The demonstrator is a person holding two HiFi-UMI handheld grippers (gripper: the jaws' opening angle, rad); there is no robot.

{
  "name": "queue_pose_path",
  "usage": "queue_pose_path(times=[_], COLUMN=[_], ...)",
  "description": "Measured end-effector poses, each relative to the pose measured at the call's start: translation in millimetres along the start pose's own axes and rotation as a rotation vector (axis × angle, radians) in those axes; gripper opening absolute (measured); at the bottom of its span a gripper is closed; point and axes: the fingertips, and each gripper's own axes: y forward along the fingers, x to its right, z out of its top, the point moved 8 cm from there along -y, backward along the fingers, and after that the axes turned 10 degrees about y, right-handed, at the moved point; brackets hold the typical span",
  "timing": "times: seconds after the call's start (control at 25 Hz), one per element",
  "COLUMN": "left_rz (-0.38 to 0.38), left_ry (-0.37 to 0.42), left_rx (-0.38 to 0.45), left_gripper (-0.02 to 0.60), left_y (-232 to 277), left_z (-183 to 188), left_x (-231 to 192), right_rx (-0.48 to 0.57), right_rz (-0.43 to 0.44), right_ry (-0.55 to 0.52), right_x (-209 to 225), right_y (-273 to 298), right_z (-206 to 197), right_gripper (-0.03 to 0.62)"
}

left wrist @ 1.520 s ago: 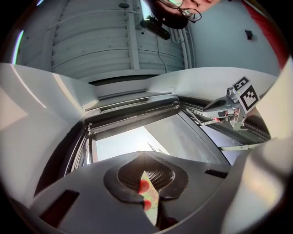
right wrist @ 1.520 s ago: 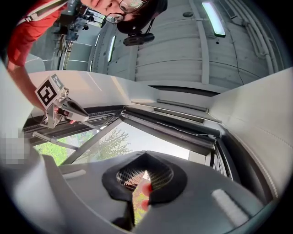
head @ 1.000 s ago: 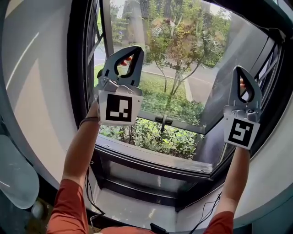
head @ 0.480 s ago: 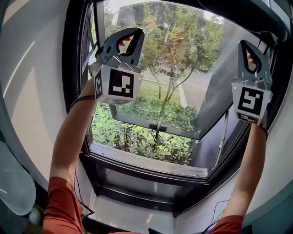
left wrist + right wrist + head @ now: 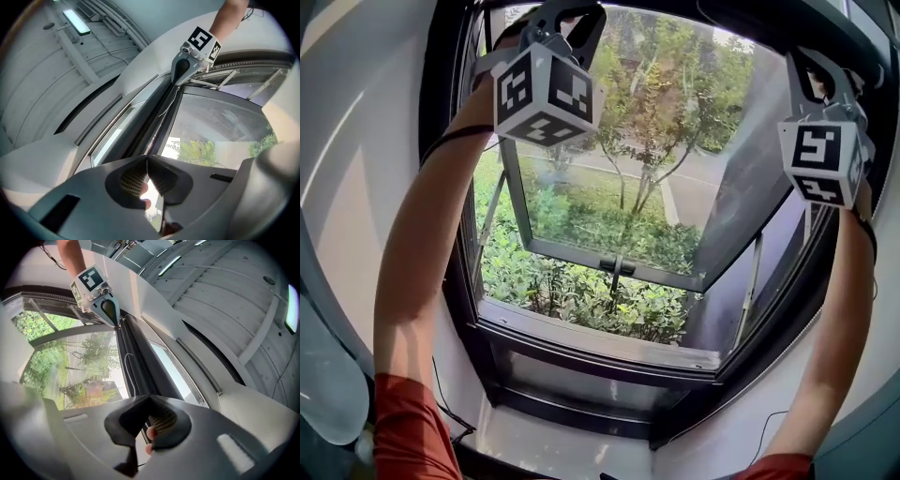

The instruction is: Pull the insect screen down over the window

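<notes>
The insect screen is rolled up in a dark bar (image 5: 157,119) that runs along the top of the window frame (image 5: 459,234); the same bar (image 5: 136,357) shows in the right gripper view. A thin pale cord (image 5: 125,369) hangs beside it. Both grippers are held high at that bar. My left gripper (image 5: 572,11) is at the top left of the opening, its jaws shut with nothing visible between them. My right gripper (image 5: 802,61) is at the top right, also shut and empty. Each gripper view shows the other gripper's tip (image 5: 177,82) (image 5: 116,323) at the bar.
The glass sash (image 5: 609,187) is swung outward, its handle (image 5: 617,266) at the lower edge. Below lies the sill (image 5: 600,339). Shrubs and a road lie outside. White wall flanks the frame. A ceiling lamp (image 5: 77,22) is overhead.
Both grippers have risen from mid-window height to the top of the frame, and the head view has tilted upward with them. The jaws stayed shut.
</notes>
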Motion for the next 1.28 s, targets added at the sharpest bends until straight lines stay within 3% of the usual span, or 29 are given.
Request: queue_pose_path(times=[0.32,0.4,0.76,1.0,1.12,1.28], left_rz=[-0.029,-0.044,-0.088,-0.09,-0.091,-0.138], left_ry=[0.147,0.165,0.219,0.309,0.344,0.407], left_rx=[-0.067,-0.086,-0.128,-0.141,-0.152,-0.188], left_gripper=[0.048,0.067,0.109,0.109,0.137,0.156], left_y=[28.4,32.8,47.0,47.7,51.4,58.9], left_z=[9.1,6.9,3.6,4.5,6.4,9.0], left_x=[-17.5,-19.9,-20.5,-20.2,-20.7,-15.8], right_rx=[-0.079,-0.119,-0.217,-0.268,-0.268,-0.279], right_rz=[0.041,0.084,0.151,0.164,0.157,0.154], right_ry=[-0.117,-0.155,-0.214,-0.244,-0.24,-0.262], right_x=[13.5,11.0,9.9,5.3,5.4,5.2], right_y=[22.1,26.4,39.1,45.2,45.4,48.0], right_z=[5.5,3.3,-4.2,-19.5,-19.5,-16.9], right_gripper=[0.011,0.09,0.166,0.169,0.169,0.169])
